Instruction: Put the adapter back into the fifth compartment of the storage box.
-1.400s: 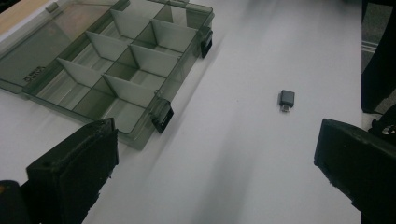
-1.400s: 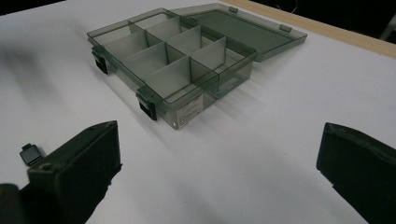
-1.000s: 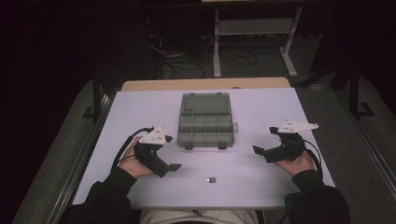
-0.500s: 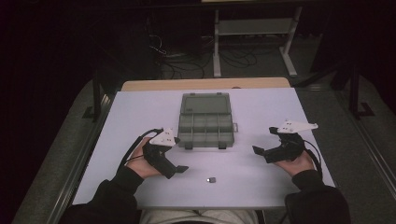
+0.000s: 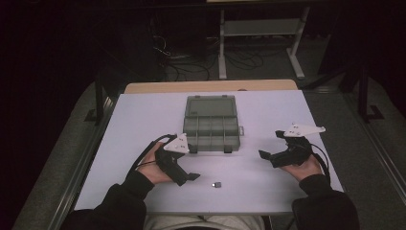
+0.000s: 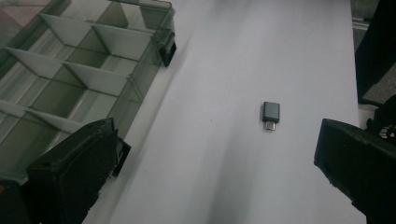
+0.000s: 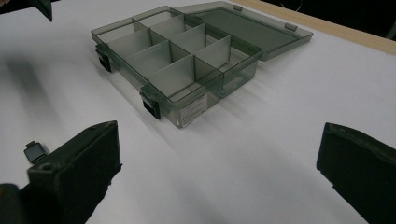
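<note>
Table lit bright, bkgd dark; soft shadows; near fingers blurry.

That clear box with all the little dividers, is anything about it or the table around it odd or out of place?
Nothing looks damaged or spilled. The organizer box lies open with its lid flat behind it, and the compartments that show are empty. The one stray thing is a small grey adapter, loose on the table outside the box, ahead of the open left tongs.
</note>
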Demonstrator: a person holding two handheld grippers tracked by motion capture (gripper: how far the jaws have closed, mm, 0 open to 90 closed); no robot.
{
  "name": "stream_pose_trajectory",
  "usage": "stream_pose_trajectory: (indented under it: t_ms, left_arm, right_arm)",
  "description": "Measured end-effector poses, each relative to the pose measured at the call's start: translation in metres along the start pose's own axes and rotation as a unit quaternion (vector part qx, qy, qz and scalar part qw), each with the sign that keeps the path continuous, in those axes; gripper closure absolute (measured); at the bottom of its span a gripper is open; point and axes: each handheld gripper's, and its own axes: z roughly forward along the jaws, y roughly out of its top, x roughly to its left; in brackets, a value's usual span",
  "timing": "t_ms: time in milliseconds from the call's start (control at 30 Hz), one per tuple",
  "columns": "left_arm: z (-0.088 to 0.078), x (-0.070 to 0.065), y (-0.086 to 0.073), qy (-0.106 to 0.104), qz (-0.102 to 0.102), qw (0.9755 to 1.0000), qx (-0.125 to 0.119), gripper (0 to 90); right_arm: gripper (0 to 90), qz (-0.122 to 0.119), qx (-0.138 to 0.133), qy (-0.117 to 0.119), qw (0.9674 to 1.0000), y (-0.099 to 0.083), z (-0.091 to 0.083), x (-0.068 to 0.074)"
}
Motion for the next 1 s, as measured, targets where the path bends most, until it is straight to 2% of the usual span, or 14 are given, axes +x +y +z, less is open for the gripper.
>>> stream_pose_trajectory:
  t_ms: [167,433,1000]
  left_arm:
    - [0.008,-0.004,0.005,-0.008,0.012,0.9998,0.013,0.0]
    - [0.020,-0.007,0.008,-0.017,0.019,0.9994,0.024,0.0]
    - [0.046,-0.020,0.014,-0.038,0.043,0.9968,0.055,0.0]
  right_arm:
    - [0.0,0.000,0.003,0.001,1.0000,0.000,0.000,0.000]
    - [0.0,0.000,0.003,0.002,1.0000,0.000,0.001,0.000]
    - [0.0,0.000,0.003,0.004,1.0000,0.000,0.001,0.000]
